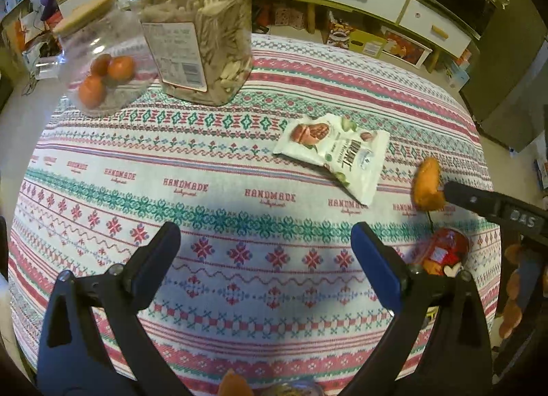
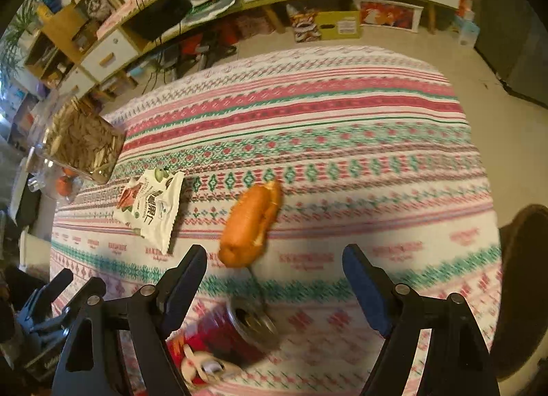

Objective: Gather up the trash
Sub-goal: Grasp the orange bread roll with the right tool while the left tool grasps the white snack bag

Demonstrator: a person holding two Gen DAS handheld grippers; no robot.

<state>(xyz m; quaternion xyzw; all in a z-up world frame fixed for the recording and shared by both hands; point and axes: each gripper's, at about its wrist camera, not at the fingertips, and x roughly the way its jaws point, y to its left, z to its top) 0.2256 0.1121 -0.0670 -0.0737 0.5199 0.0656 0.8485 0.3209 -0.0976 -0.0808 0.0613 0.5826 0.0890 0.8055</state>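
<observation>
While both of my tongs, the left gripper [image 1: 265,252] and the right gripper [image 2: 274,276], stand apart with nothing between them, I count one crinkled white foil snack wrapper [image 1: 334,153], one curled orange peel [image 2: 250,221] and one red metal can [image 2: 236,331] lying on its side. All three rest on the woven patterned tablecloth [image 1: 239,293]. Two clear jars stand beyond: a squarish seed jar [image 1: 202,29] and a round jar [image 1: 99,64] with a wooden lid, holding three orange fruits.

"HANDMADE" — on the tablecloth [image 1: 267,195]
</observation>
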